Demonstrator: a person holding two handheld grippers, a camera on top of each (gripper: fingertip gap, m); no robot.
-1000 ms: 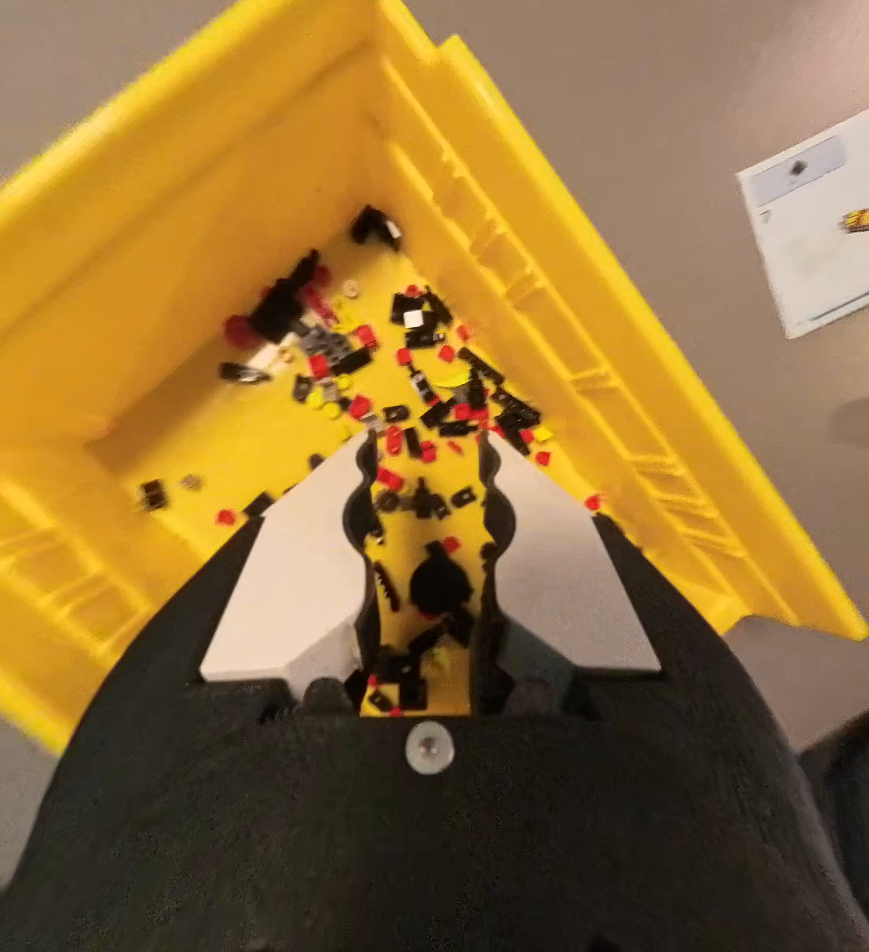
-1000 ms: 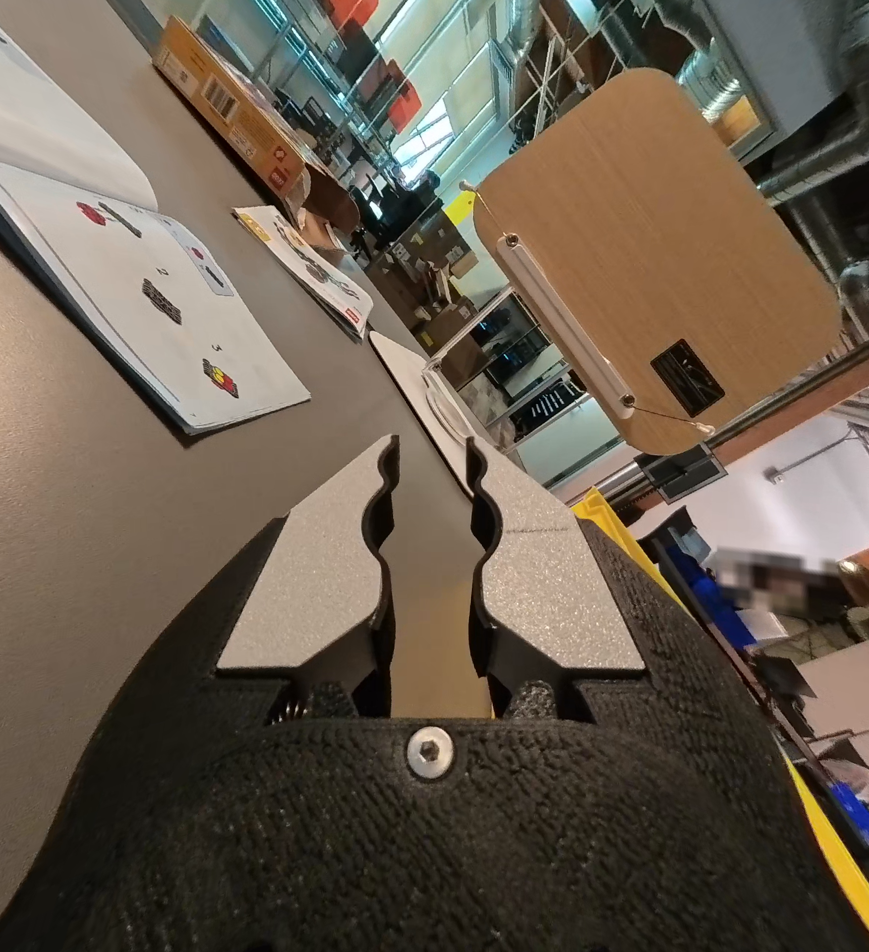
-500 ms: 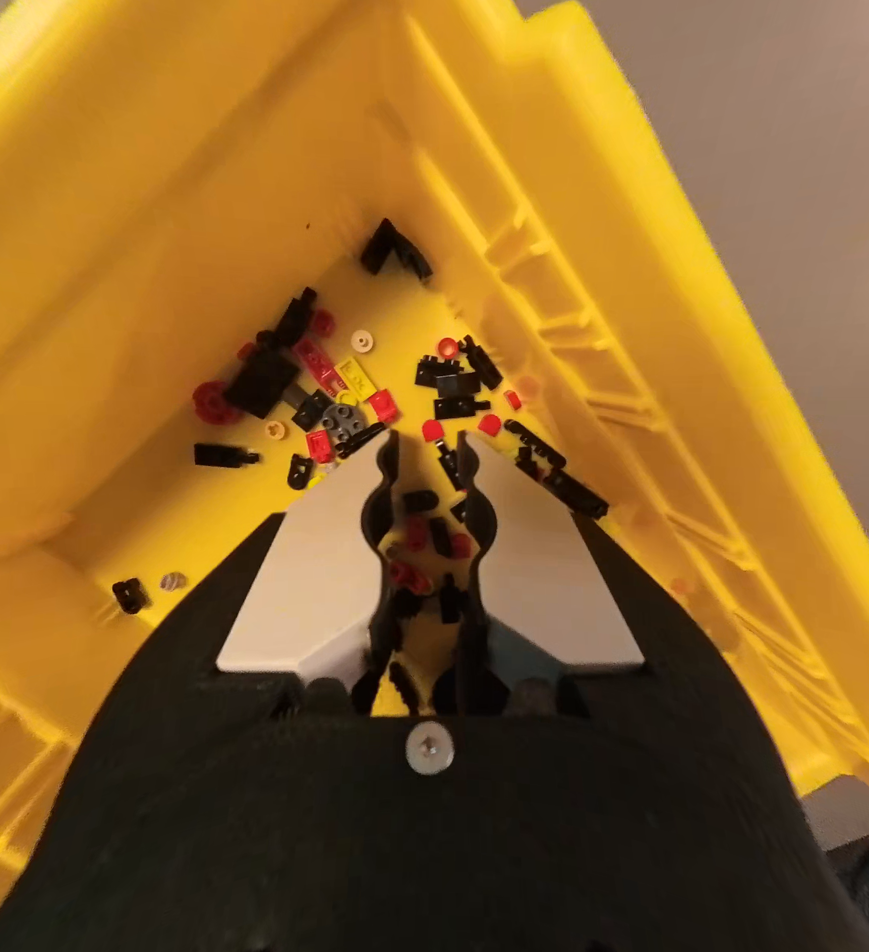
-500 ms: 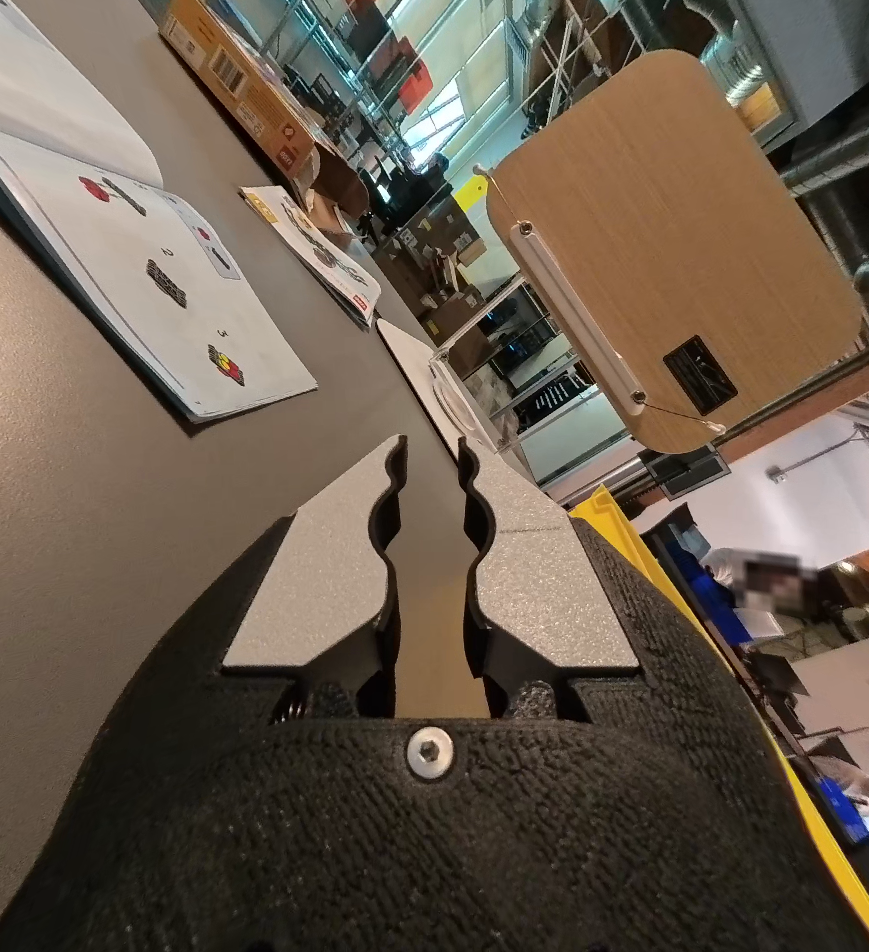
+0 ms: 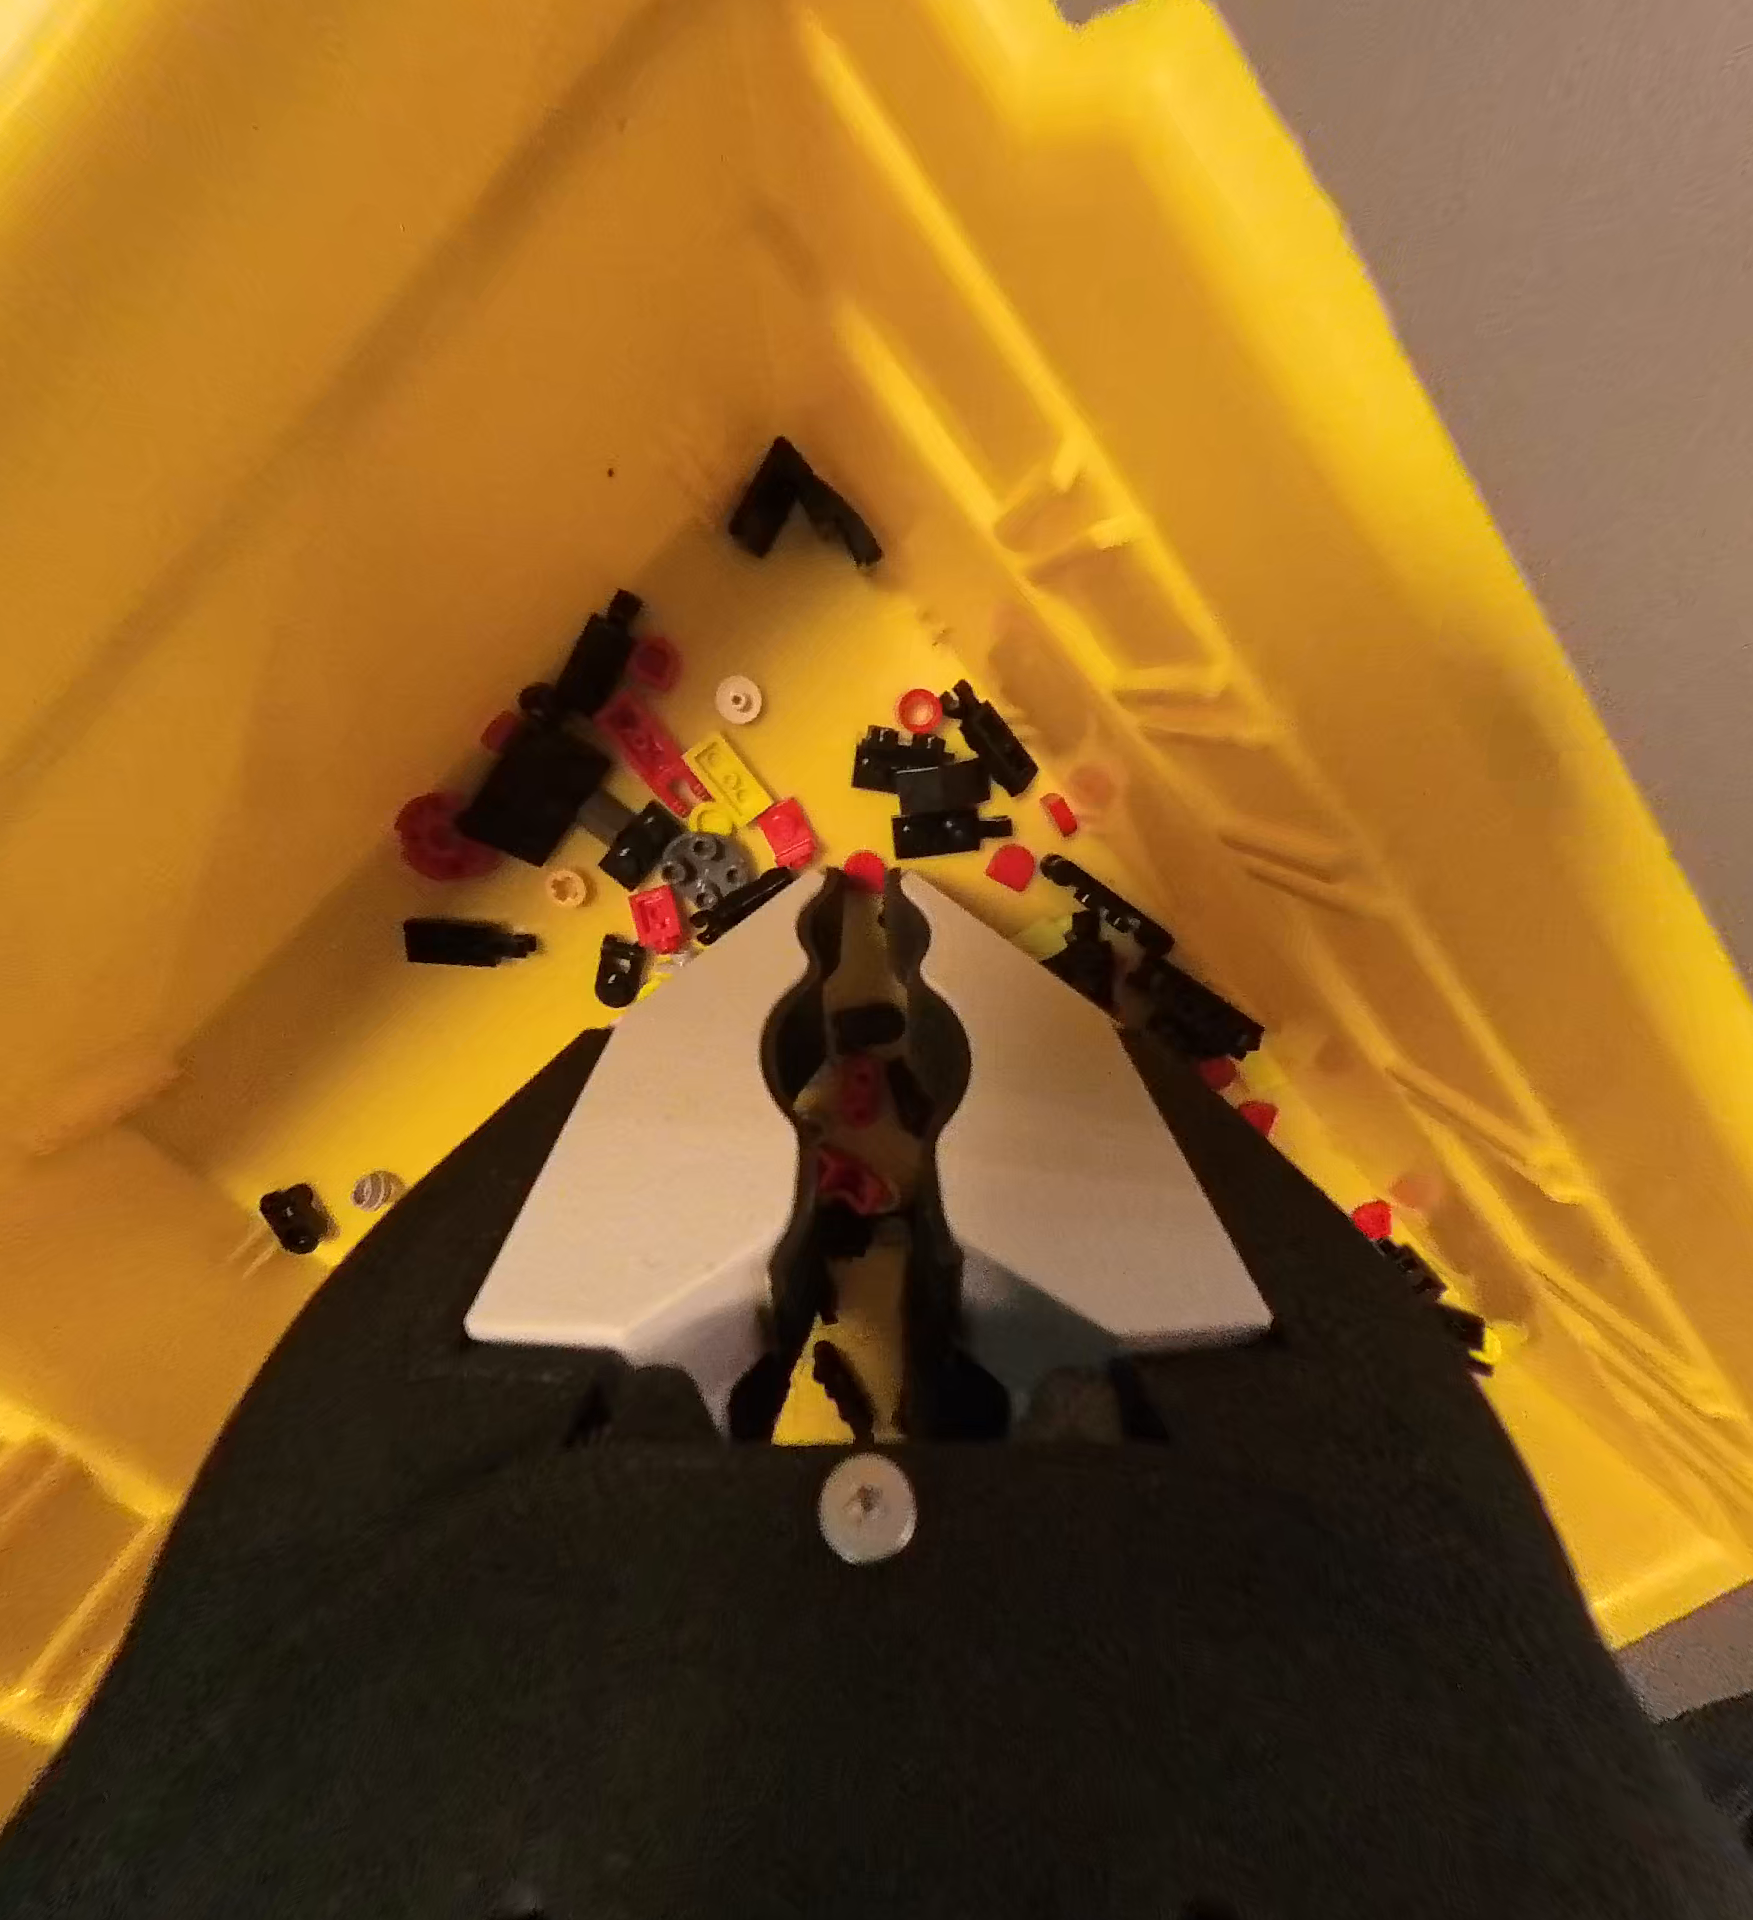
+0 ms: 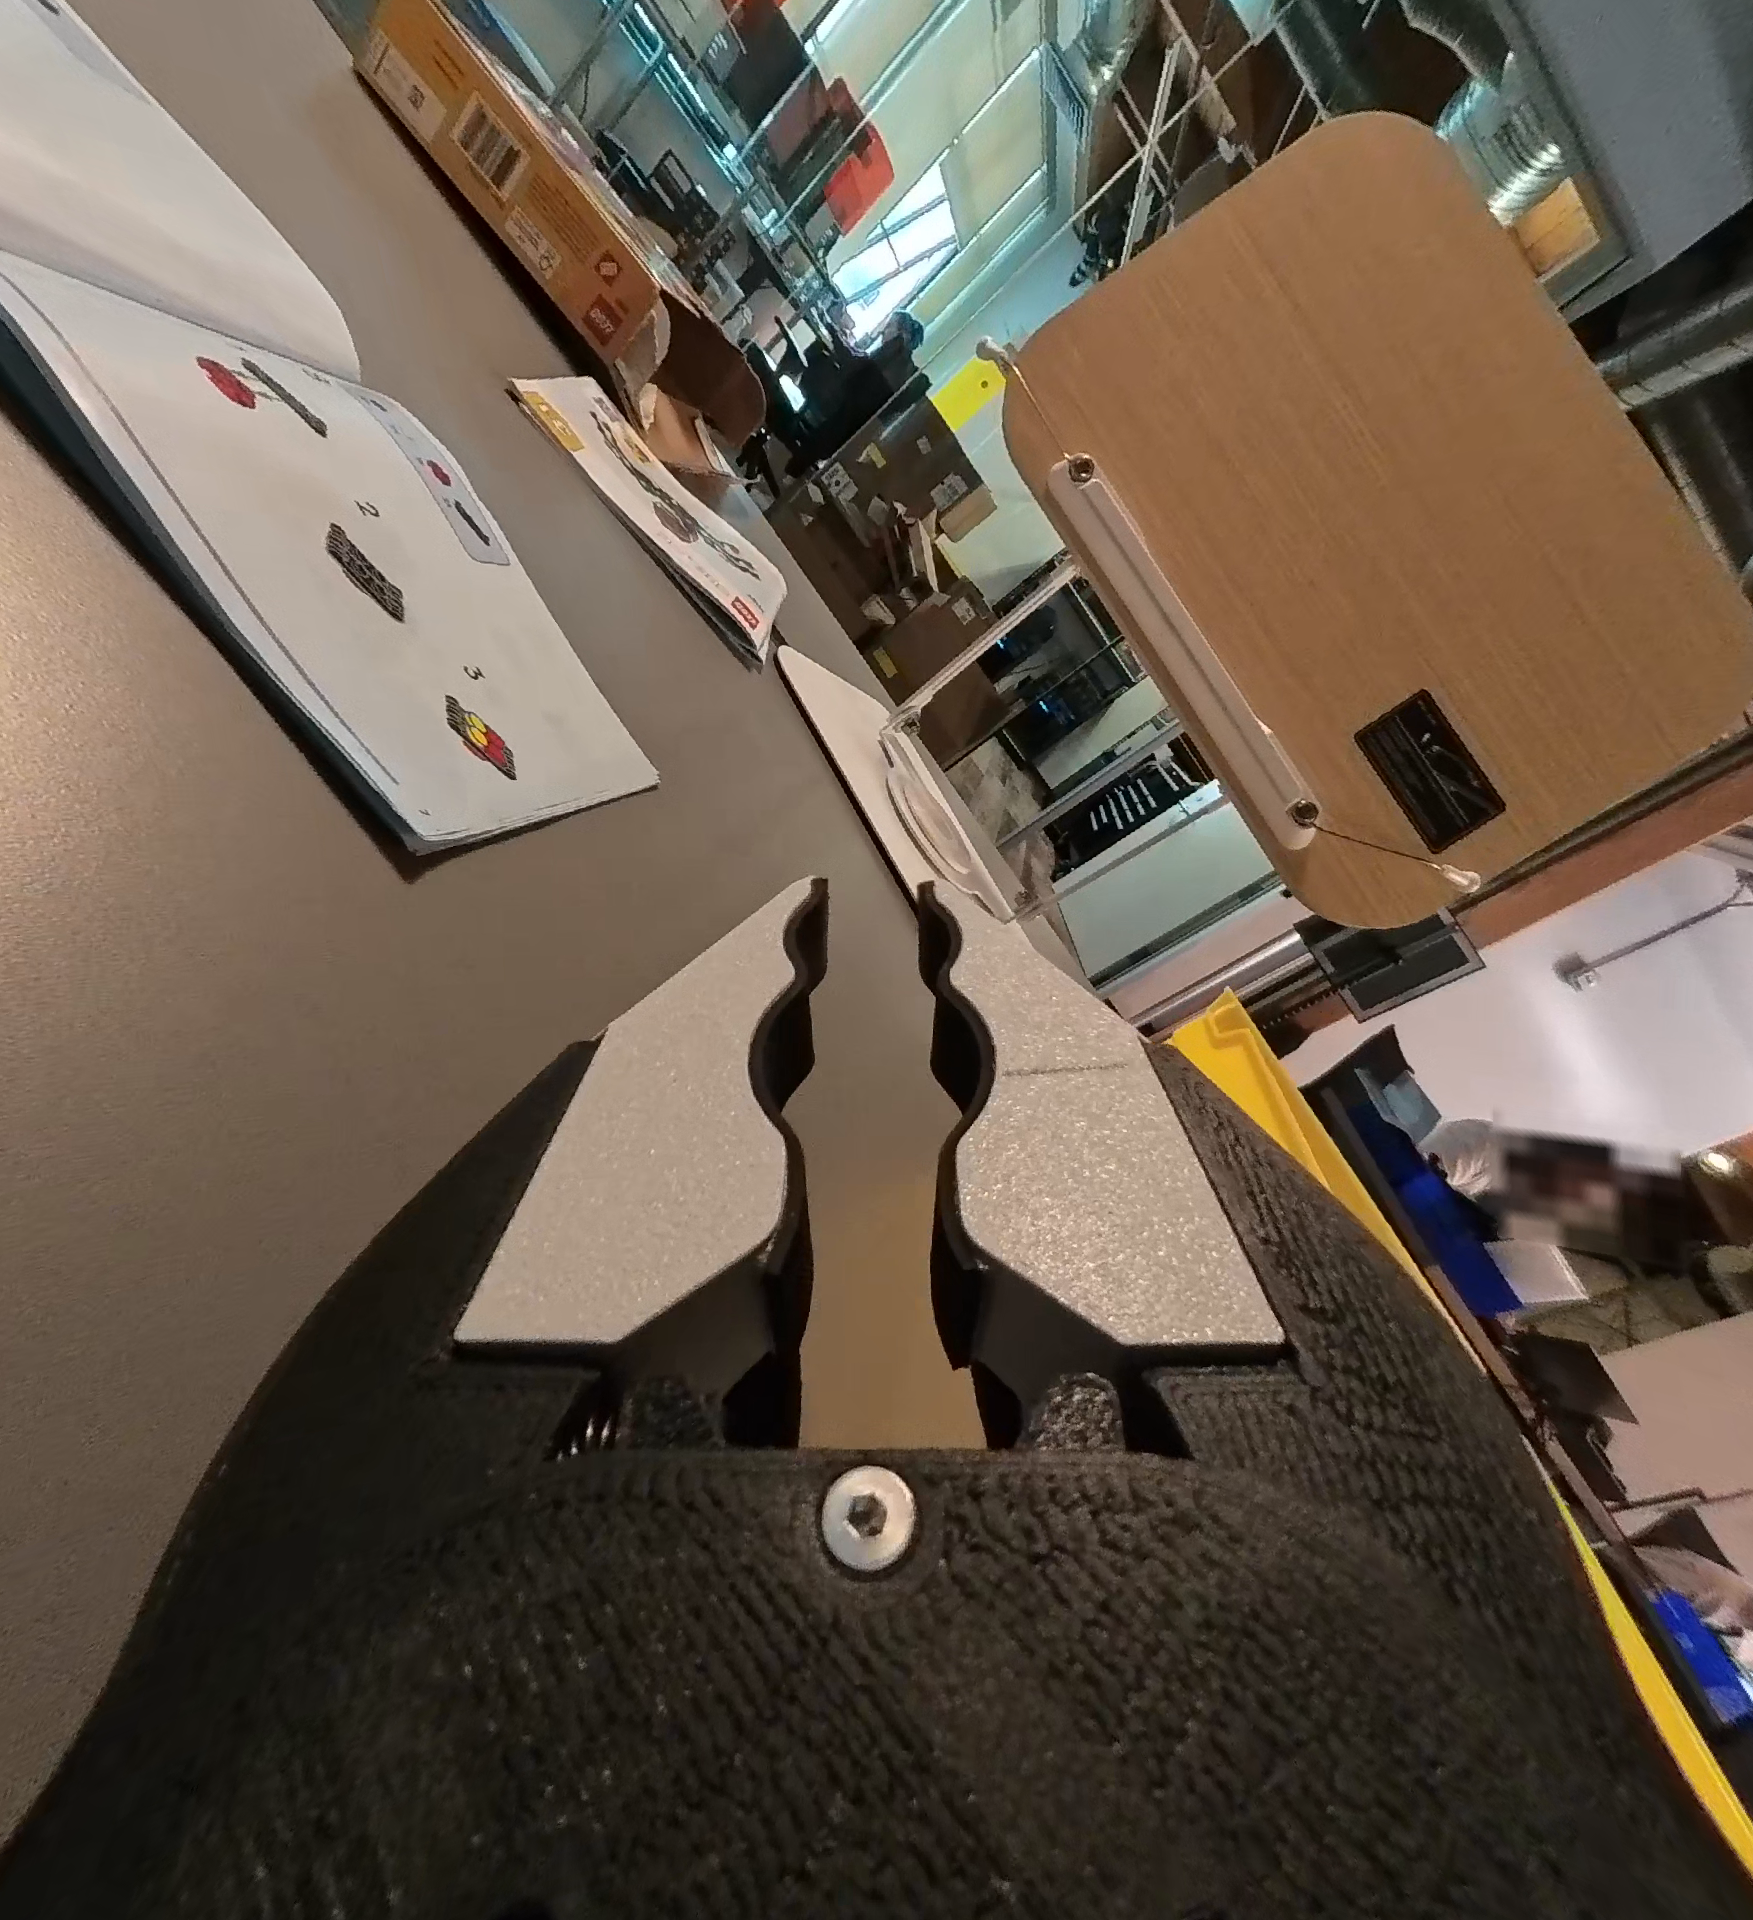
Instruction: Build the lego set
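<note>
A: Since a second ago the left gripper has pushed deeper into the yellow bin, and its fingers have closed from a wide gap to a narrow one. The grey table and the booklet page seen beside the bin then are almost out of that view.

B: Is it holding anything?

A: I cannot tell. The tips are nearly together right at a small red piece on the bin floor; whether they pinch it is unclear.

B: Where is the rest of the lego?

A: Loose on the bin floor. From the left: a small black piece alone near the wall, a red round piece touching a big black block, a grey round plate, a yellow plate, then a black cluster towards the right wall, and a black angled piece in the far corner.

B: And the right side?

A: The right gripper has barely shifted. It hangs low over the dark table, fingers a narrow gap apart, nothing between them. To its left lies an open instruction booklet, beyond it a second booklet and a cardboard box. A yellow bin edge shows at the right.
</note>
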